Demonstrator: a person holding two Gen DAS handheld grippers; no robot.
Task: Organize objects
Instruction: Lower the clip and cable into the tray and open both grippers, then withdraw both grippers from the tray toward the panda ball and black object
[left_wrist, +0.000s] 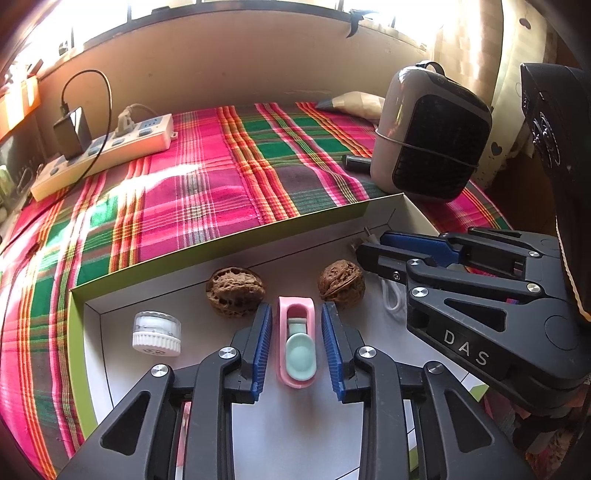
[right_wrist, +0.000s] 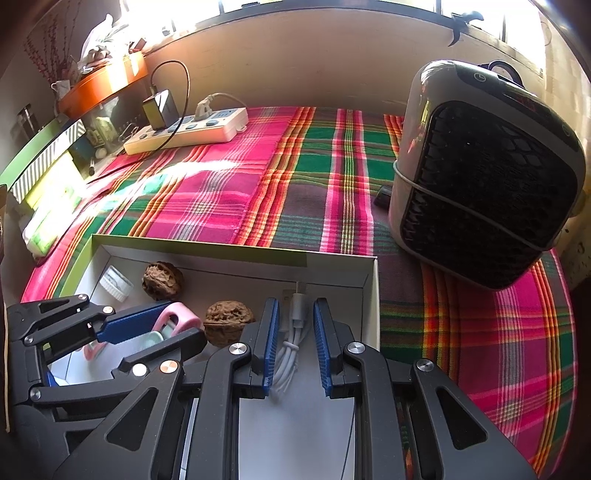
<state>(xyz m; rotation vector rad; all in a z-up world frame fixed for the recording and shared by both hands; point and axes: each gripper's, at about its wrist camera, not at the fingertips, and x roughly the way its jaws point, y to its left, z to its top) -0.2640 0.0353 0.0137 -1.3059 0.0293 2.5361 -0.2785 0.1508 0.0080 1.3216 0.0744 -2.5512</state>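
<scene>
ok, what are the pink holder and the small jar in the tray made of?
Pink holder: looks like moulded plastic, smooth semi-gloss, with a mint insert. Small jar: clear body, glass or acrylic, can't tell; white ribbed cap looks plastic.

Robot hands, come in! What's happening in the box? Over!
Left gripper open around pink toy. Right gripper shut on white cable. Box unobstructed.

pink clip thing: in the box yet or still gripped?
In the box, released. The pink clip lies flat on the box floor; the left gripper pads straddle it with gaps on both sides.
</scene>
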